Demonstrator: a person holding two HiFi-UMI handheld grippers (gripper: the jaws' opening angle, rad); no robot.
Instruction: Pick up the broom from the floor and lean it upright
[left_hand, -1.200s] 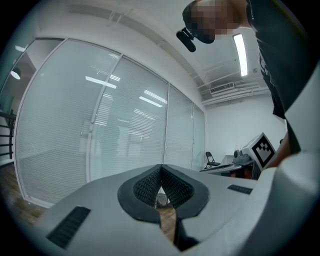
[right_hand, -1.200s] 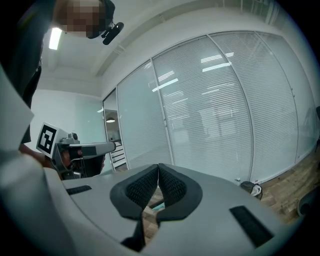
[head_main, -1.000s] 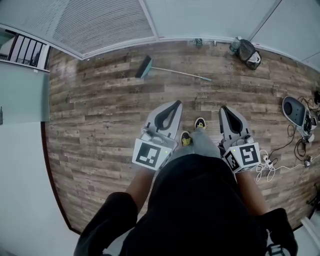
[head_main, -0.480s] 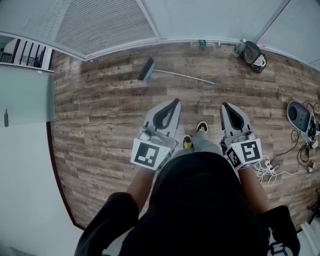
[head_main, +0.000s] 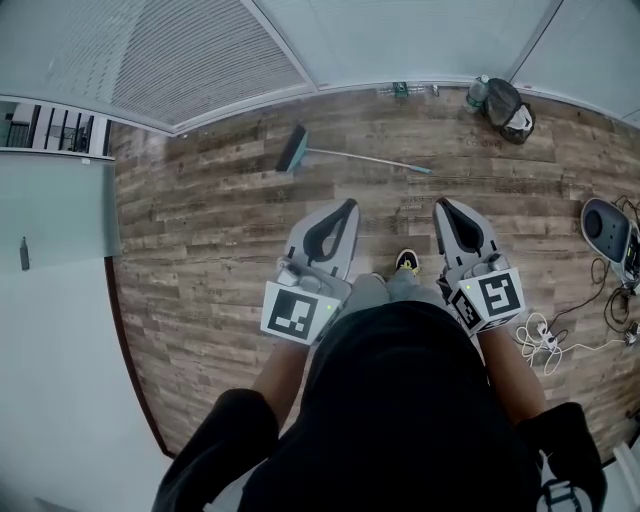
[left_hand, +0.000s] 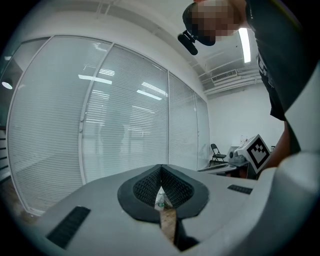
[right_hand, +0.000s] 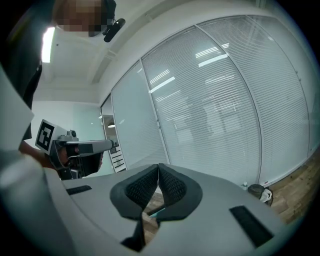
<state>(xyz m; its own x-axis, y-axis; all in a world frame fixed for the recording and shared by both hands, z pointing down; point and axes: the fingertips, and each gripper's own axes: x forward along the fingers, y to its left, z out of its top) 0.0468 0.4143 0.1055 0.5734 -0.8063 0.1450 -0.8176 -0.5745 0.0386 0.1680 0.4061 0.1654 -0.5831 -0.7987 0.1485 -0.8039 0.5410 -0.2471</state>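
Note:
The broom (head_main: 340, 154) lies flat on the wooden floor near the far glass wall, its teal head (head_main: 293, 149) to the left and its thin handle running right. My left gripper (head_main: 349, 205) is held out level in front of the person, well short of the broom, shut and empty. My right gripper (head_main: 440, 203) is beside it, also shut with nothing between its jaws. In the left gripper view the jaws (left_hand: 160, 167) meet at the tips; in the right gripper view (right_hand: 158, 165) they meet too, with a sliver of teal showing below them.
A glass wall with blinds (head_main: 200, 50) runs along the far side. A dark bag (head_main: 510, 108) and a bottle (head_main: 478, 92) sit by the wall at the right. A round device (head_main: 610, 225) and white cables (head_main: 545, 340) lie on the floor at the right. The person's shoe (head_main: 405, 262) shows between the grippers.
The person has walked forward toward the broom with both grippers held out shut. The feet have shifted under the body; the broom itself has not moved on the floor.

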